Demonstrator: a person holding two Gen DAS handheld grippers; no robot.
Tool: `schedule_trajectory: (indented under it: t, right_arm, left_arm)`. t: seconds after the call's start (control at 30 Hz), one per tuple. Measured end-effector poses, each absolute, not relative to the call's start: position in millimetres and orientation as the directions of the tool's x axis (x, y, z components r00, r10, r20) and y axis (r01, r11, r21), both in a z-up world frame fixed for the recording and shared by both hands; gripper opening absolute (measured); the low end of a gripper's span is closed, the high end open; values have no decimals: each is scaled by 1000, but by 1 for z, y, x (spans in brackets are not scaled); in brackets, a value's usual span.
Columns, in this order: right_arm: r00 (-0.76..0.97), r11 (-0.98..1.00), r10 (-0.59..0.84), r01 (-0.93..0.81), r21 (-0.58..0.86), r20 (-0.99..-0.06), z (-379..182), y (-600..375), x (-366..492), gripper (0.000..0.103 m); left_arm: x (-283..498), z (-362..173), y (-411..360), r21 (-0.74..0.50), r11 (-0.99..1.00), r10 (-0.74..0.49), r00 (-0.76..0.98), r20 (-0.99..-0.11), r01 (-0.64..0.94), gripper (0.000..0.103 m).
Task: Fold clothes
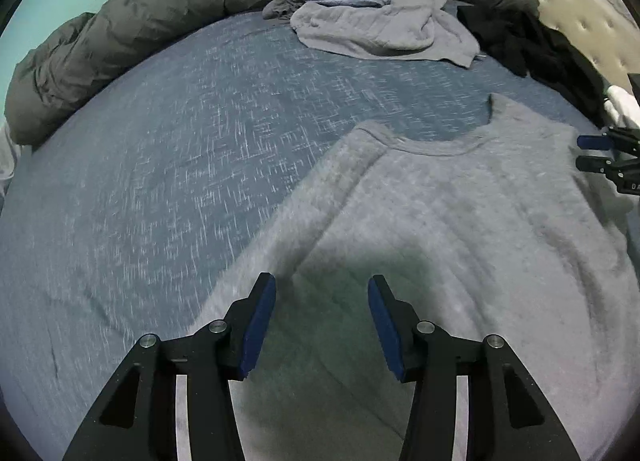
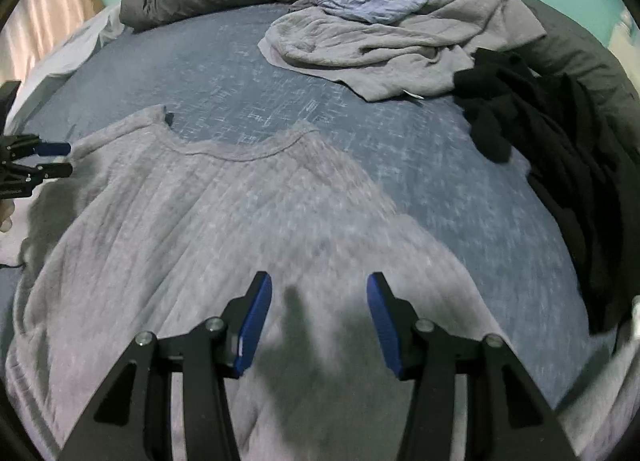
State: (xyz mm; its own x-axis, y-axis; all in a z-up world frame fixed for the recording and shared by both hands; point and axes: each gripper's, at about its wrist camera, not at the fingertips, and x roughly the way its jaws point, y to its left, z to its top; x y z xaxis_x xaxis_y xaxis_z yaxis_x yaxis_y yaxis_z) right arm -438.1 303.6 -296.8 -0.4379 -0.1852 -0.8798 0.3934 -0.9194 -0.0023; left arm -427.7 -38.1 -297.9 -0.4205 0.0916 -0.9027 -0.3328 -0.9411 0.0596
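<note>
Right under both pairs of fingers lies the gray shirt (image 1: 460,221), spread flat on the blue bed (image 1: 160,181), its neck end far ahead and its long way running straight out from the fingers. Both the left fingers (image 1: 322,321) and the right fingers (image 2: 320,319) are spread wide and hold nothing. The shirt looks soft and fuzzy. More clothes (image 2: 380,45) sit piled far ahead.

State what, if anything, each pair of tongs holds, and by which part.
Nothing is held. The left tongs and right tongs are both open above the grey shirt, with no cloth between their pads.
</note>
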Motion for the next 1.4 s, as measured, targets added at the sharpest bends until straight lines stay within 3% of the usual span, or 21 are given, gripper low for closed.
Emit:
schedule_trajectory:
  t: [0.23,0.4,0.43,0.47,0.53,0.6,0.93,1.4]
  right_arm:
    - [-439,-909,-138,412,-62,-888,-316,279,-475,50]
    - [-422,-895,-116,436,-89,-899,-332,275,-491,47]
    - [-427,-895,-126,438,-83,-895,-332,275,-491,41]
    - [-425,-893,-143,445,-69,-894,-332,276,-491,36]
    - [-430,-889,-163,455,-57,-888,-331,275,-488,14]
    - [-447,-884,-159,461,-75,-880,-329,273,-484,4]
    - [-545,-901,-217,432,-49,-810,-292,282,-476,1]
    - [-688,-936,-153,331,-120,-709,-242,294,-510,1]
  left_arm:
    - [-446,-320,-39,86,-930,76,-417,-906,-357,49]
    - [-448,-330,-37,94,-921,83,-427,-900,-378,23]
    - [-448,-330,-37,101,-920,80,-433,-898,-380,11]
    - [-448,-329,-37,97,-921,84,-435,-896,-378,8]
    - [-448,-325,-39,85,-923,96,-439,-893,-375,5]
    - [-447,-321,-40,89,-923,96,-448,-889,-374,5]
    - [-456,-278,-51,105,-940,91,-536,-839,-325,4]
    - [-498,-241,-55,175,-952,21,-625,-781,-250,4]
